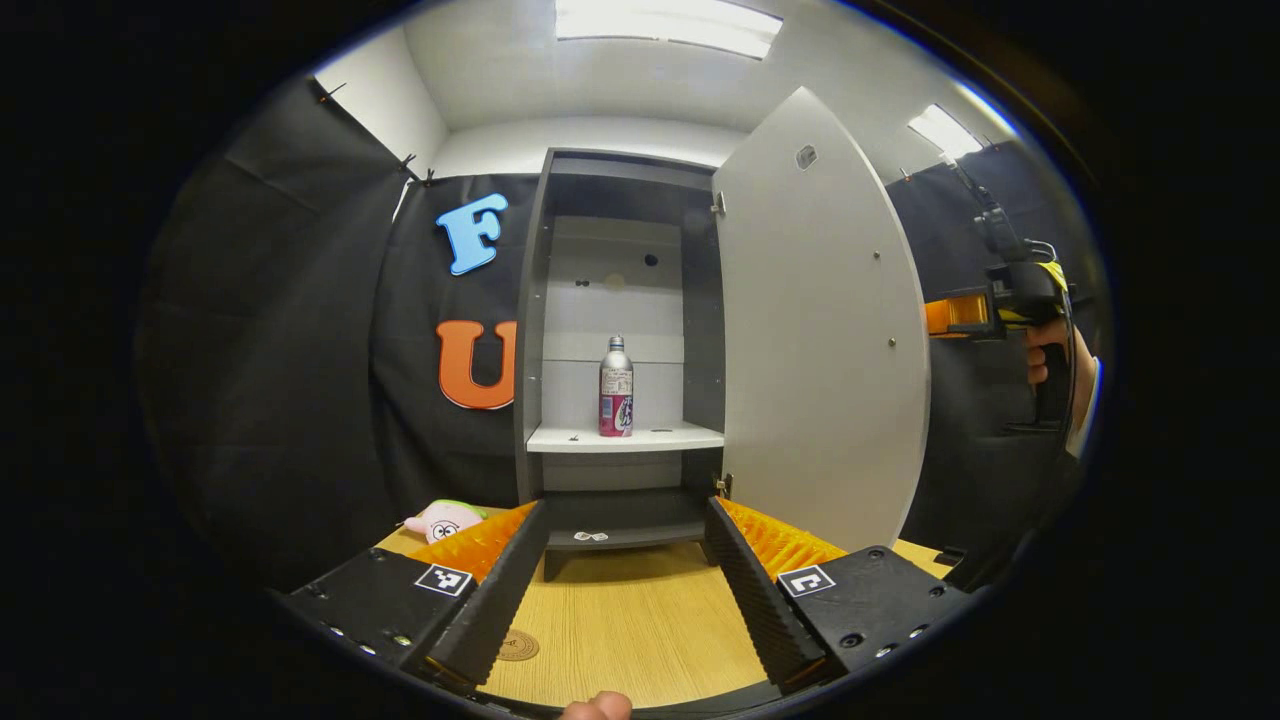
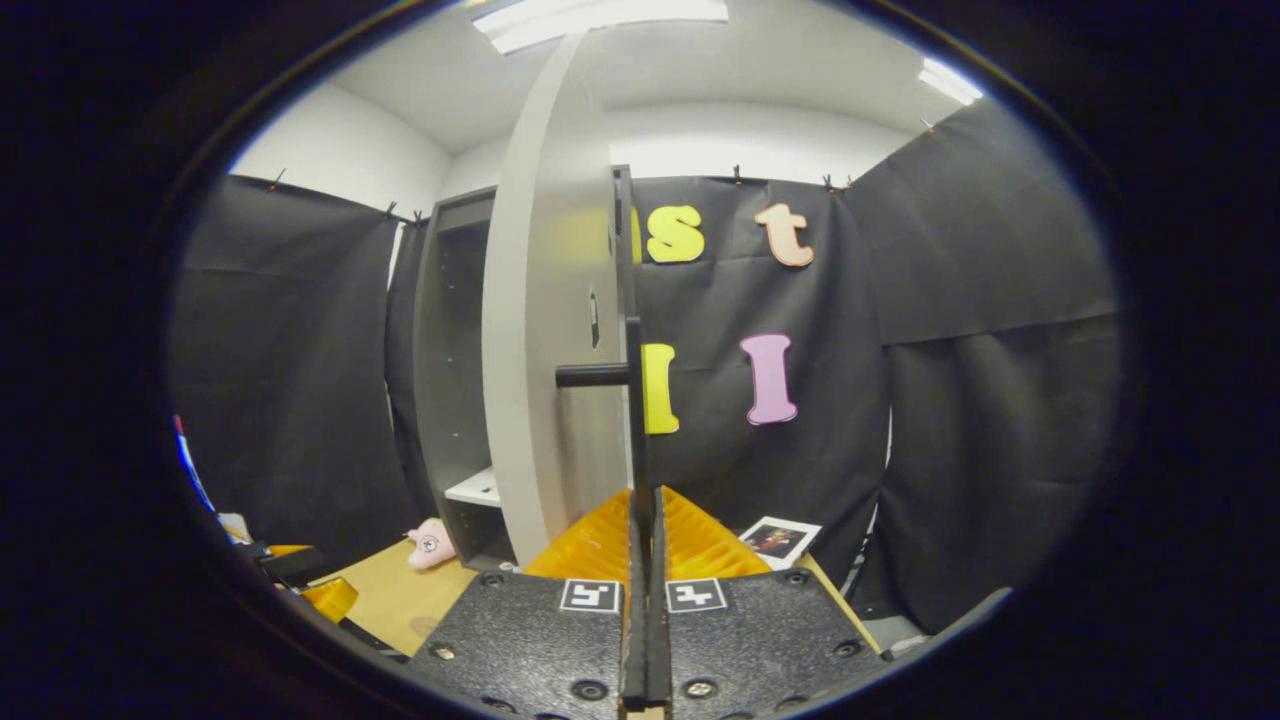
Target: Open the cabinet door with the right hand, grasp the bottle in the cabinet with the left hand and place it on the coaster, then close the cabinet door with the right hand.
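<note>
Coaster half hidden behind left gripper, fingers wide apart, empty. Right gripper fingers pinched on thin door handle. Slim metal bottle upright on cabinet shelf.

The bottle had a shiny metallic neck and cap above a glossy printed wrap. The cabinet door looked like smooth, matt grey laminate, and the shelf under the bottle a paler board of the same dull finish. The tabletop showed a light wood grain with a soft sheen. A small round coaster on it seemed to be cork or wood, though it was too small to tell. The plush toy was soft, fuzzy cloth.
</note>
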`<state>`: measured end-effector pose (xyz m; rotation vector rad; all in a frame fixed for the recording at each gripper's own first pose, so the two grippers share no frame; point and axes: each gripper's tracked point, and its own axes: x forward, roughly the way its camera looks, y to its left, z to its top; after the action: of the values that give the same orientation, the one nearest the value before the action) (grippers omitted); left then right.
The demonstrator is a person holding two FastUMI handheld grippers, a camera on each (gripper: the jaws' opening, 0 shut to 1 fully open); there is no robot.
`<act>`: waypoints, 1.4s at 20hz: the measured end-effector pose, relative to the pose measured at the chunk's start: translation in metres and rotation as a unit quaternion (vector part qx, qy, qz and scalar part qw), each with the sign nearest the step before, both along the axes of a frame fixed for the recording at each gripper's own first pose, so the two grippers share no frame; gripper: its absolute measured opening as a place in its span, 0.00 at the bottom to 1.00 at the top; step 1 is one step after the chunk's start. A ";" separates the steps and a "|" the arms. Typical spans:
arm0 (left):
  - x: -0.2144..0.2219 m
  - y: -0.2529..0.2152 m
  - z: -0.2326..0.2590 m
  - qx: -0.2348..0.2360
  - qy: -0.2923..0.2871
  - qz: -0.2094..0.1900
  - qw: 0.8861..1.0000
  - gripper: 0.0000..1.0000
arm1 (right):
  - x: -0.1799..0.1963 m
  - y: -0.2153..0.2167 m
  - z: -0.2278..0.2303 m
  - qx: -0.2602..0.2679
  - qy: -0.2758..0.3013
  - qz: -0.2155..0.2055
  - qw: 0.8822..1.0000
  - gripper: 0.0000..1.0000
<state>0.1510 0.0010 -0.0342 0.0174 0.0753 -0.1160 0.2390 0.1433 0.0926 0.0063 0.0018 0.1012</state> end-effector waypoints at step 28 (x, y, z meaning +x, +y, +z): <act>0.190 -0.035 0.047 0.036 -0.041 0.004 0.999 0.96 | 0.007 -0.039 0.002 -0.003 -0.038 -0.027 0.999 0.79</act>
<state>0.3408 -0.0336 0.0125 0.0930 -0.0016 -0.1049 0.2460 0.1040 0.0945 -0.0028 -0.0731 0.0480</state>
